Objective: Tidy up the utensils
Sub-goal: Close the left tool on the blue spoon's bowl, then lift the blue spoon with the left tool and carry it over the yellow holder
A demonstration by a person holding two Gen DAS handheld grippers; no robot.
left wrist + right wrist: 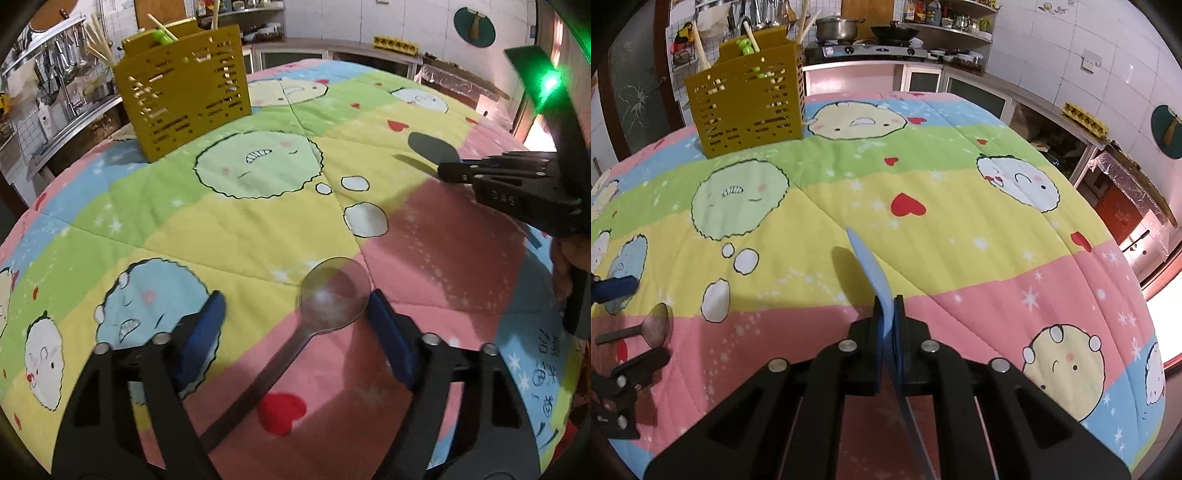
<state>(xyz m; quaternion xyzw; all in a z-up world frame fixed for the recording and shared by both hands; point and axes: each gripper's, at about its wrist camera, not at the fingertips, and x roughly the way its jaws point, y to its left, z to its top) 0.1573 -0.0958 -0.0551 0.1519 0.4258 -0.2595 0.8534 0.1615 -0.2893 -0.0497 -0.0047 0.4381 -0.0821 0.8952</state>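
A metal spoon [325, 295] lies on the colourful quilt, bowl forward, between the blue pads of my open left gripper [295, 314]; the pads stand on either side of it, apart from it. The spoon also shows in the right wrist view [653, 326]. My right gripper [889, 310] is shut on a light blue flat utensil [870, 269], held on edge above the quilt; in the left wrist view it looks like a grey spoon-shaped blade [434, 147]. A yellow perforated utensil holder [181, 96] with chopsticks and a green item stands at the far left, also in the right wrist view [746, 92].
The quilt [960, 221] covers the whole table. Behind it are a kitchen counter with stove and pots [849, 33], hanging utensils on a wall rack [59, 62] and cabinets [1071, 147] at the right.
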